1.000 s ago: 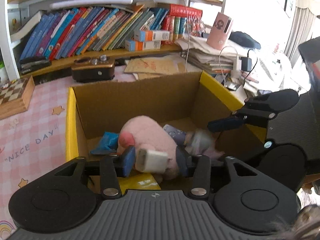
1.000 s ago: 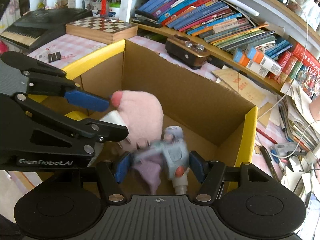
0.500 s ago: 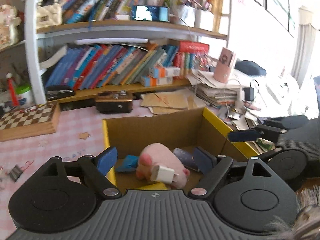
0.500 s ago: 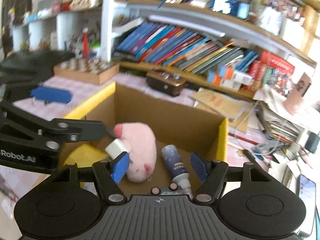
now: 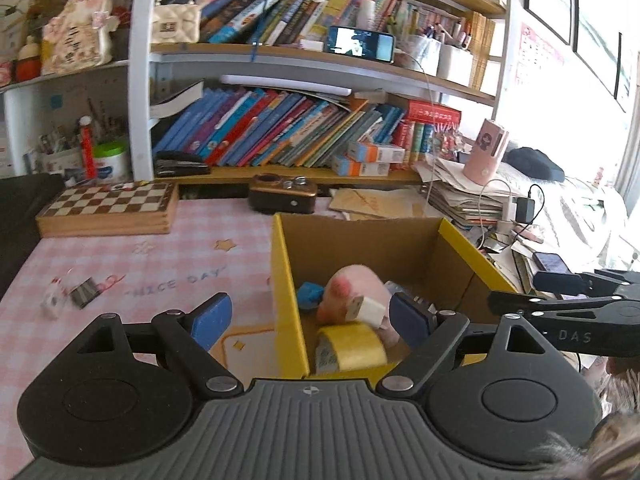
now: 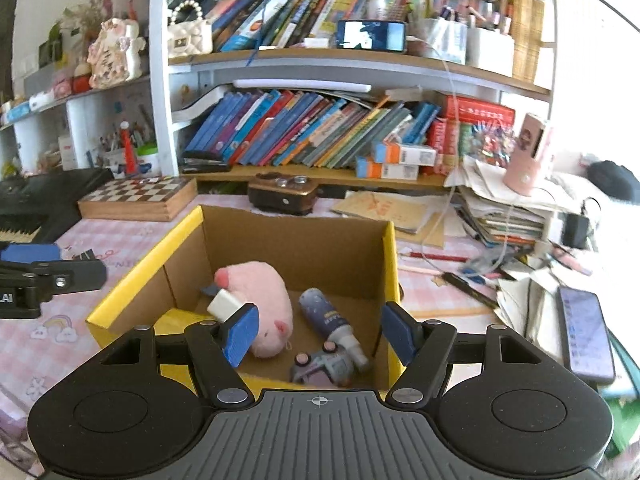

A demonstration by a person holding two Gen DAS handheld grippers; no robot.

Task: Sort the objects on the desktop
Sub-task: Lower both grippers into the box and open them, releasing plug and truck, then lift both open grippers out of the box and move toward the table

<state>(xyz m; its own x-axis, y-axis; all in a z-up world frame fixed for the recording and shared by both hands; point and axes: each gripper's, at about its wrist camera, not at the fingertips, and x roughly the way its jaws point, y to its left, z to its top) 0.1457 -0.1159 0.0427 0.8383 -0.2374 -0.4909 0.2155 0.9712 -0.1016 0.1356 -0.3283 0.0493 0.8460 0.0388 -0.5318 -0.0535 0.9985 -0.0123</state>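
Left wrist view: the left gripper [image 5: 312,320] hangs above the near edge of an open cardboard box [image 5: 285,280] with yellow rims, its blue pads spread wide after just opening, nothing pinched between them. Inside the box lie a pink plush toy [image 5: 356,292], a white charger block [image 5: 368,309] resting against it, a roll of yellow tape [image 5: 352,346] at the near wall and a blue scrap [image 5: 309,293] by the left wall. The box stands on a pink checked tablecloth [image 5: 160,264] printed "NICE DAY". A wooden chessboard [image 5: 110,208] sits well behind the box to the left, near a shelf of leaning books [image 5: 280,132]. The right gripper [image 5: 568,300] juts in at the right edge, its body lettered "DAS".

Right wrist view: the right gripper [image 6: 320,332] hovers over the same cardboard box [image 6: 390,264], jaws having just widened a little, standing apart and holding nothing. Below them the plush toy [image 6: 260,300] lies on the box floor with the charger block [image 6: 226,303] at its left side; just beside it lies a dark blue spray bottle [image 6: 330,320], label unreadable, and a small grey-purple toy car [image 6: 320,366] rests by the near wall. The left gripper [image 6: 44,268] shows at the left edge. A phone [image 6: 584,336] lies face up on the cluttered papers to the right, well apart from the box.
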